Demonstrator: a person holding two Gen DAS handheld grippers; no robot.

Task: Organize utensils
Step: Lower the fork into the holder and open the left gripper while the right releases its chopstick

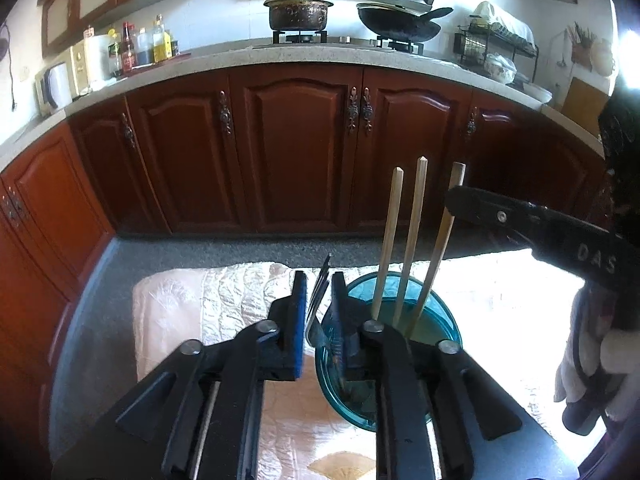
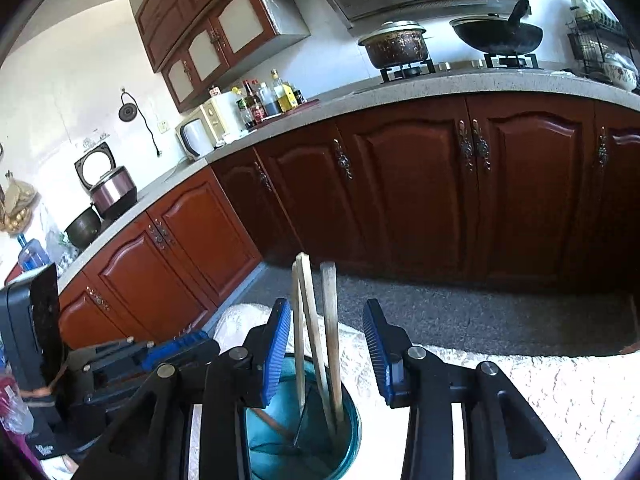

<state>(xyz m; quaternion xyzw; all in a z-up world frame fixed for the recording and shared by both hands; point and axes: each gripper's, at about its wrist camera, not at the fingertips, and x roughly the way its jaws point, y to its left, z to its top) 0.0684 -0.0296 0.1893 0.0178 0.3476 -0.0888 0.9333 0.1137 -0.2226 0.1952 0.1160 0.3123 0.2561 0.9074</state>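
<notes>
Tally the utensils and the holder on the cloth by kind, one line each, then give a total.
Chopsticks, standing in the cup: 3
Fork, between the left tool's pads: 1
Teal cup: 1
Total: 5

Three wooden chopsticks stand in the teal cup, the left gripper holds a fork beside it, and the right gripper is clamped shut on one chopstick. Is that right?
Not quite. The right gripper is open: in the right wrist view its blue pads stand wide apart around the chopsticks, touching none. The rest holds: three chopsticks stand in the teal cup, and the left gripper holds the fork.
</notes>
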